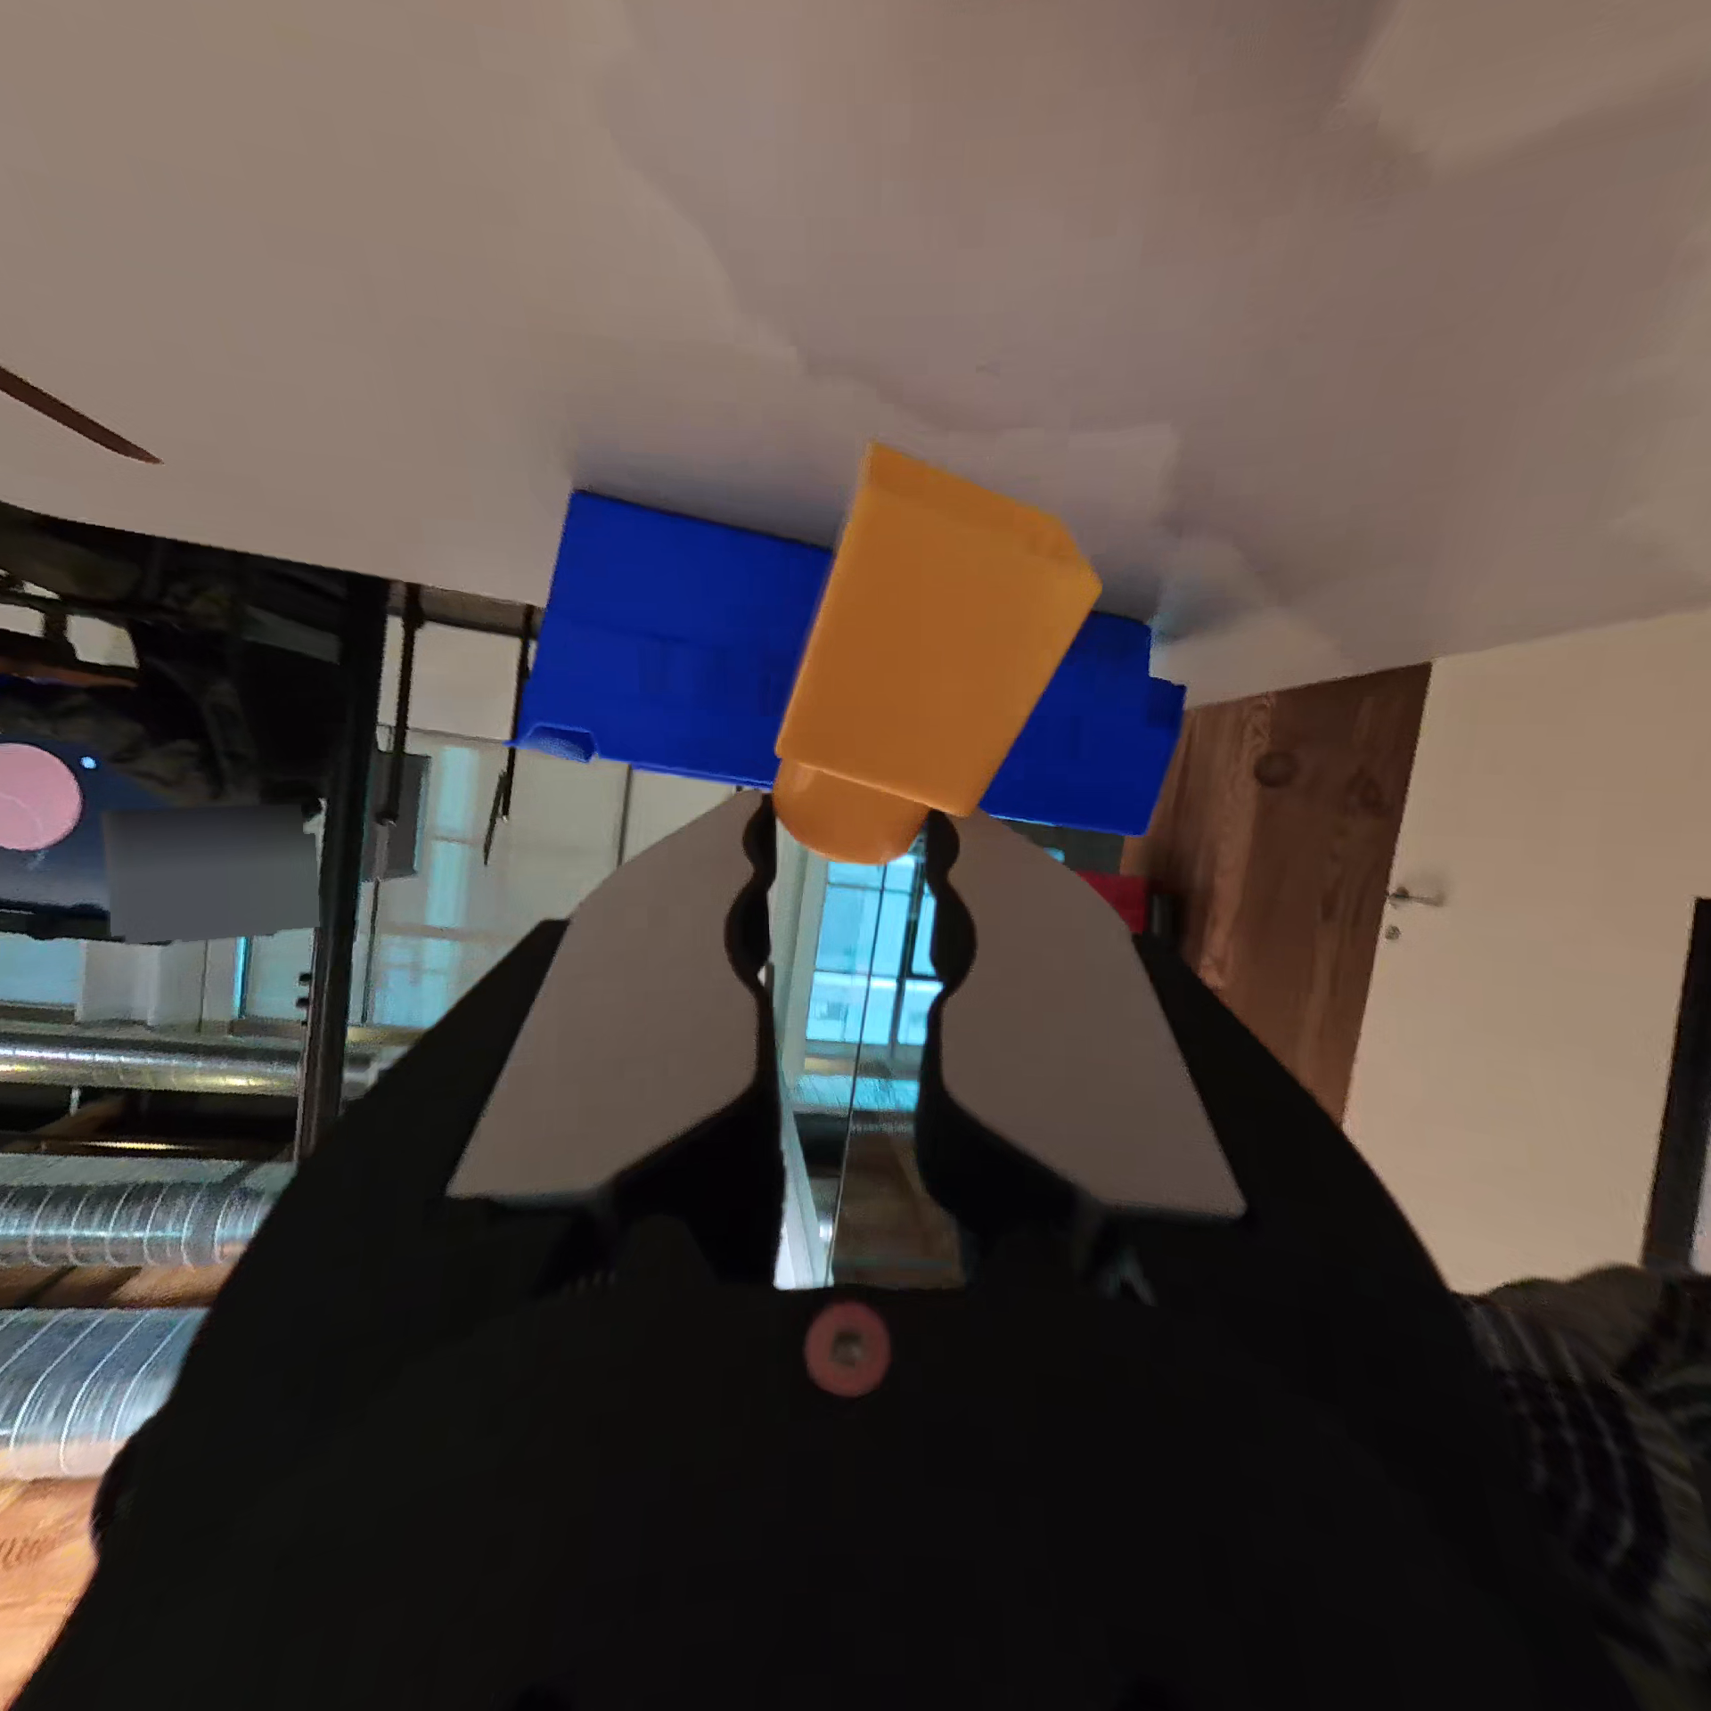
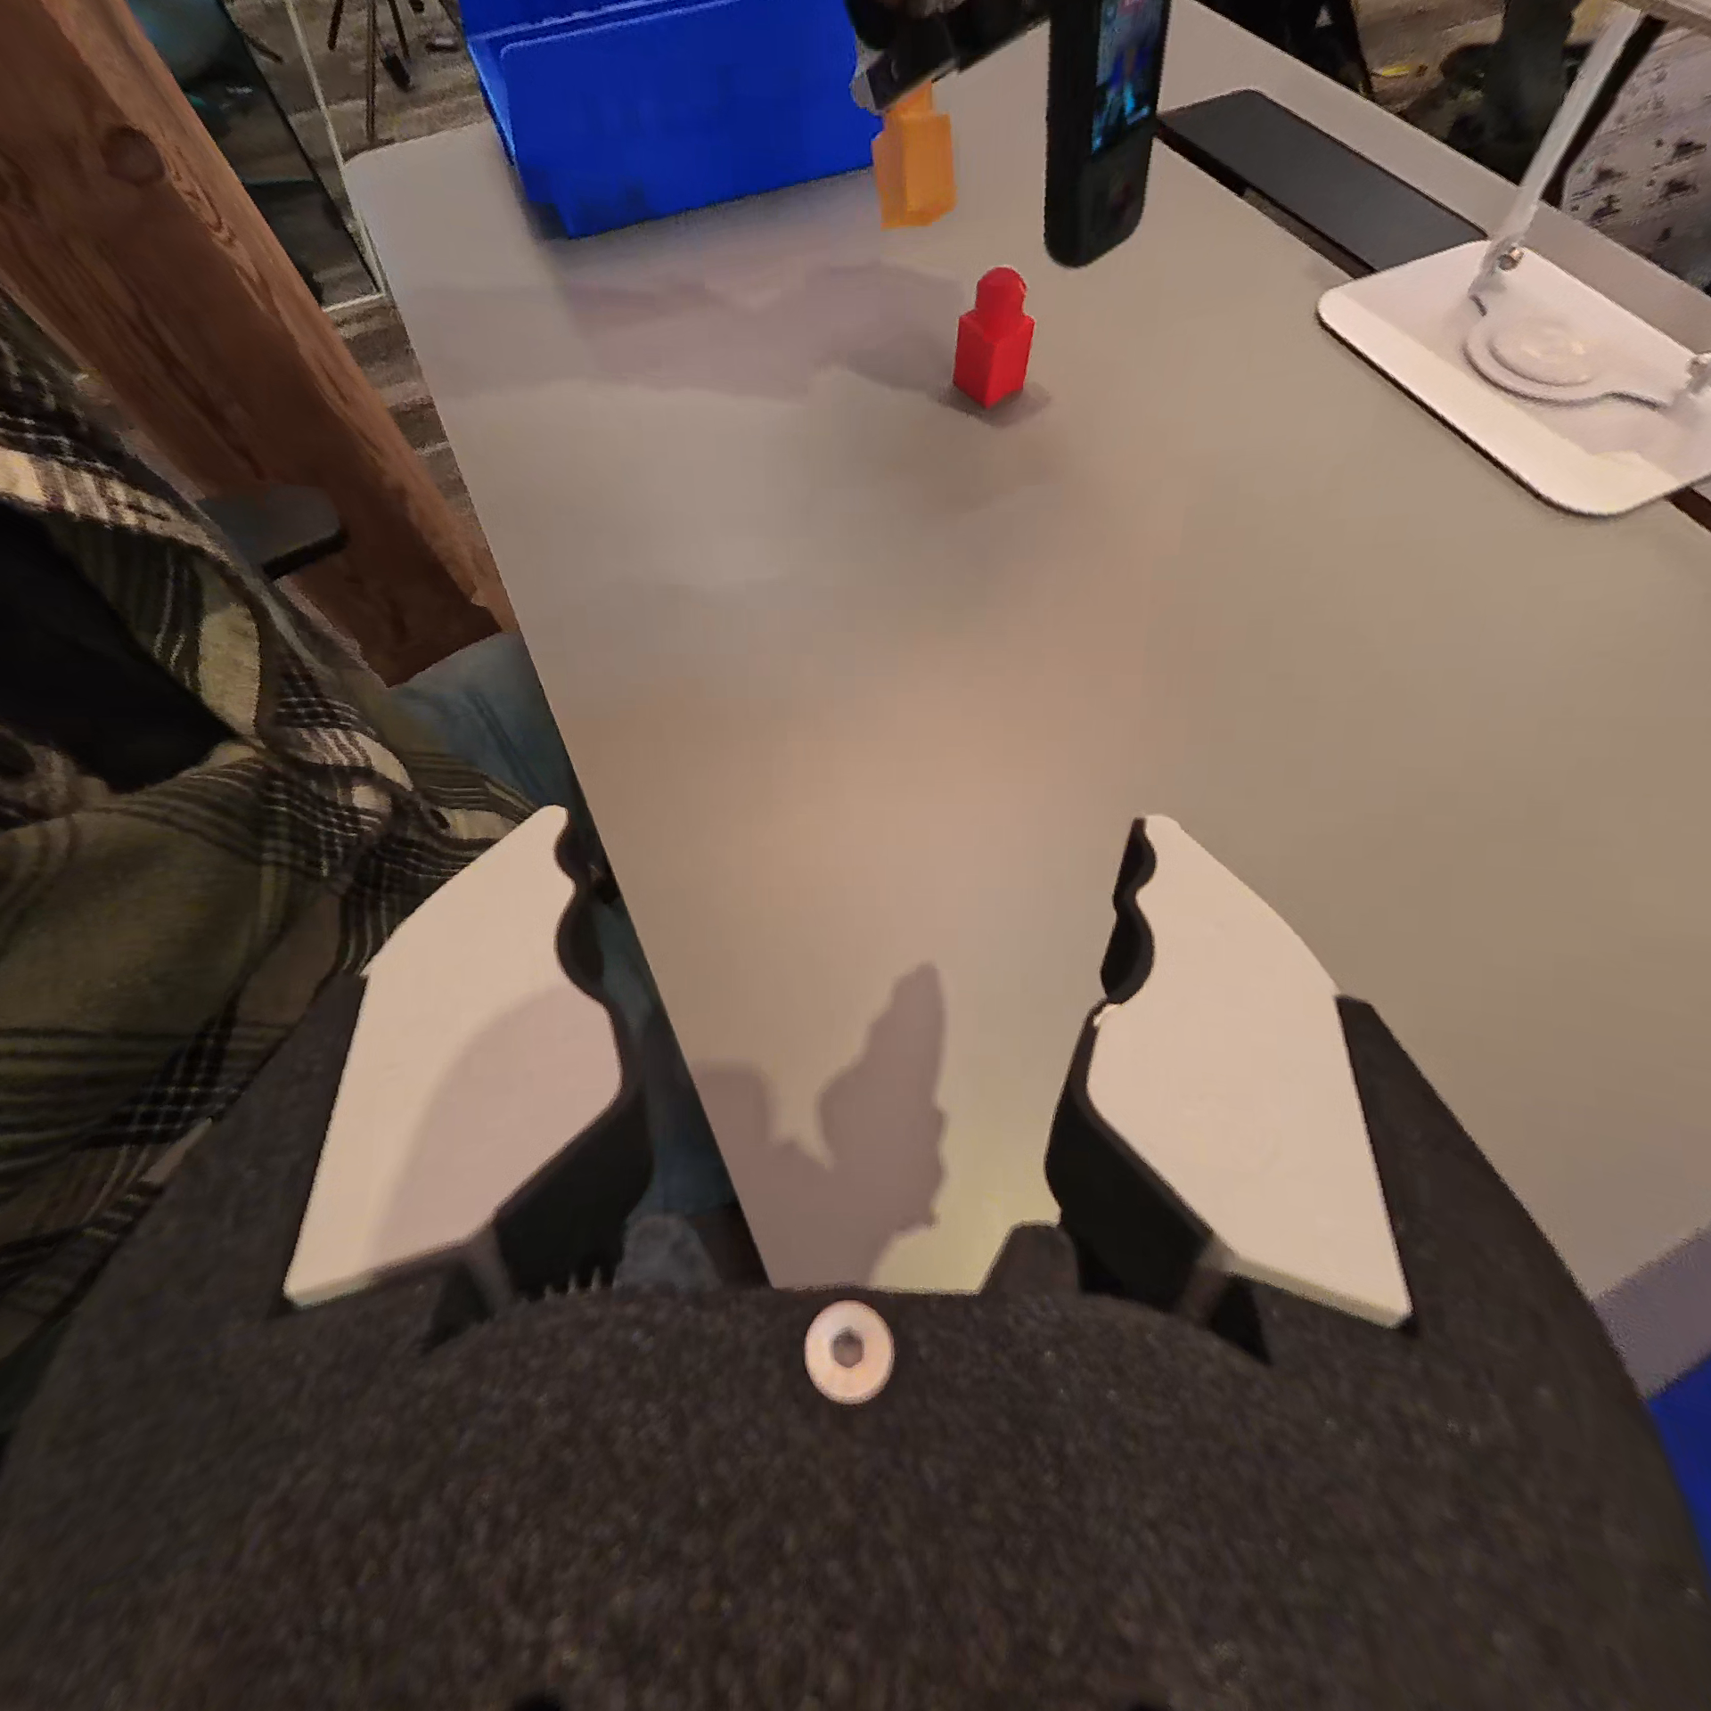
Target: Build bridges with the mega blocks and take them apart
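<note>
My left gripper (image 1: 847,819) is shut on the stud of an orange block (image 1: 935,639); its view is upside down, with the table at the top. The right wrist view shows that orange block (image 2: 915,171) hanging above the table, held from above by the left gripper (image 2: 903,79). A red block (image 2: 992,343) stands upright on the grey table (image 2: 926,648), a little below and right of the orange one. My right gripper (image 2: 847,843) is open and empty, low over the near part of the table, far from both blocks.
A blue bin (image 2: 676,102) stands at the table's far end and shows behind the orange block in the left wrist view (image 1: 667,648). A white stand base (image 2: 1518,370) sits at the right. A black device (image 2: 1102,130) hangs above. A wooden post (image 2: 185,305) and a plaid sleeve (image 2: 167,741) are at the left.
</note>
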Demonstrator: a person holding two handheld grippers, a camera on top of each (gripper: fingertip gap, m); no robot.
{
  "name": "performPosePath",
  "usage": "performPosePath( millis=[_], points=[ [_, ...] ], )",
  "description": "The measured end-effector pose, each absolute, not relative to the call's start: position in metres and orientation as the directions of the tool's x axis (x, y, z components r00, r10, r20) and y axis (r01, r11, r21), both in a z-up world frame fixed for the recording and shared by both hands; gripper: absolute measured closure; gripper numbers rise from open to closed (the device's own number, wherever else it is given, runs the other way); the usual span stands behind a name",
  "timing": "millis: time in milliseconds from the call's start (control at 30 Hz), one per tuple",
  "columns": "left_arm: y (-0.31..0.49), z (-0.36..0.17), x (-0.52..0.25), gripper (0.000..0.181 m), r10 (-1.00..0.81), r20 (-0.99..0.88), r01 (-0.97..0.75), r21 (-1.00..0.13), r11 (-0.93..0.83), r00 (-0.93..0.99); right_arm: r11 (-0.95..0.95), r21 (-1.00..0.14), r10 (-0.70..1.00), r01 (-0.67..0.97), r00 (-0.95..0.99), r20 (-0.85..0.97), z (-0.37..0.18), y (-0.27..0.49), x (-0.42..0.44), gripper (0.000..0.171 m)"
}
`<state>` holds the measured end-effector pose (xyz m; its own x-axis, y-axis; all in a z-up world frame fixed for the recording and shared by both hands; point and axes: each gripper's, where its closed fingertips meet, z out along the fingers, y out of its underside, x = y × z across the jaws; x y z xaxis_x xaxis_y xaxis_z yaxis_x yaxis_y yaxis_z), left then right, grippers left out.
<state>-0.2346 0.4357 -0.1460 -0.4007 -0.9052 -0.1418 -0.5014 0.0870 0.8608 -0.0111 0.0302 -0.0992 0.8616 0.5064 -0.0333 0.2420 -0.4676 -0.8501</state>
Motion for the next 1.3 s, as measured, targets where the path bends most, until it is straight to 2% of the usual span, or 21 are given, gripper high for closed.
performPosePath(
  millis=[33, 333, 733, 1300],
  points=[
    [0.434, -0.149, -0.233, 0.15, -0.908, -0.133, -0.48, 0.873, 0.082, -0.396, -0.469, -0.851, 0.499, 0.235, 0.866, -0.036, -0.1, 0.026, -0.008, 0.064],
    [0.433, -0.178, -0.202, 0.15, -0.889, -0.132, -0.458, 0.884, 0.095, -0.438, -0.476, -0.854, 0.444, 0.212, 0.895, -0.026, -0.102, -0.002, 0.01, 0.064],
    [0.432, -0.2, -0.198, 0.151, -0.898, -0.107, -0.432, 0.897, 0.098, -0.426, -0.486, -0.843, 0.43, 0.231, 0.903, -0.001, -0.098, -0.012, 0.011, 0.065],
    [0.424, -0.202, -0.189, 0.15, -0.894, -0.096, -0.44, 0.89, 0.119, -0.438, -0.492, -0.837, 0.432, 0.24, 0.902, 0.005, -0.096, -0.014, 0.006, 0.065]
  ],
)
